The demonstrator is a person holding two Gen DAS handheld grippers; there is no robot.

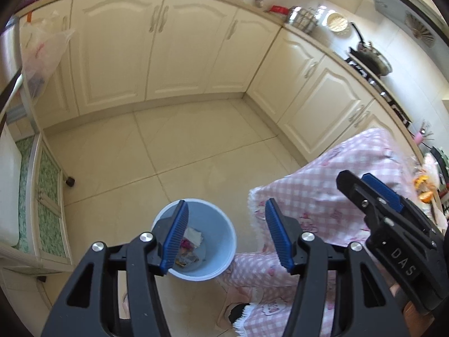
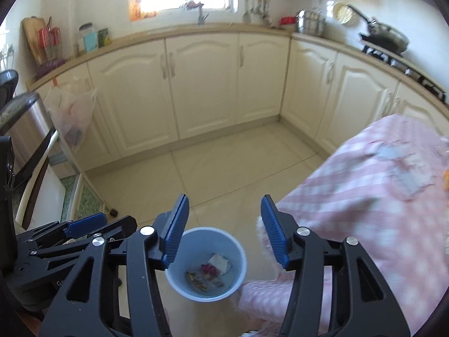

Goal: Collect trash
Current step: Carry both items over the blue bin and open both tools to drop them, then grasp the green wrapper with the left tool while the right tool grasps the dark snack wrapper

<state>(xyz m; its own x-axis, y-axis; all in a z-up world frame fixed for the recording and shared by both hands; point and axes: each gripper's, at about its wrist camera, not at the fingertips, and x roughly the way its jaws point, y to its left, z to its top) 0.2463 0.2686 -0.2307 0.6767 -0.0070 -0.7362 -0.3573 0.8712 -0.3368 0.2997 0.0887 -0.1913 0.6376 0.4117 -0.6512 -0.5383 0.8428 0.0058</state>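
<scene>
On the floor, near, just left of the pink-checked tablecloth [image 2: 364,185], stands the blue bin [image 2: 206,264] holding trash [image 2: 209,273]: wrappers and crumpled paper. Judged light, soft, crushable; pinch a raised crumple or edge. Left gripper [image 1: 226,236] and right gripper [image 2: 223,231]: fingers parted about halfway, empty.

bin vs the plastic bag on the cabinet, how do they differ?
The bin is rigid, pale blue and stands open on the floor; the bag is limp, translucent and hangs against a cabinet door. The bin's contents show from above as wrappers and paper; the bag's are only dim shapes. Both hold something.
</scene>
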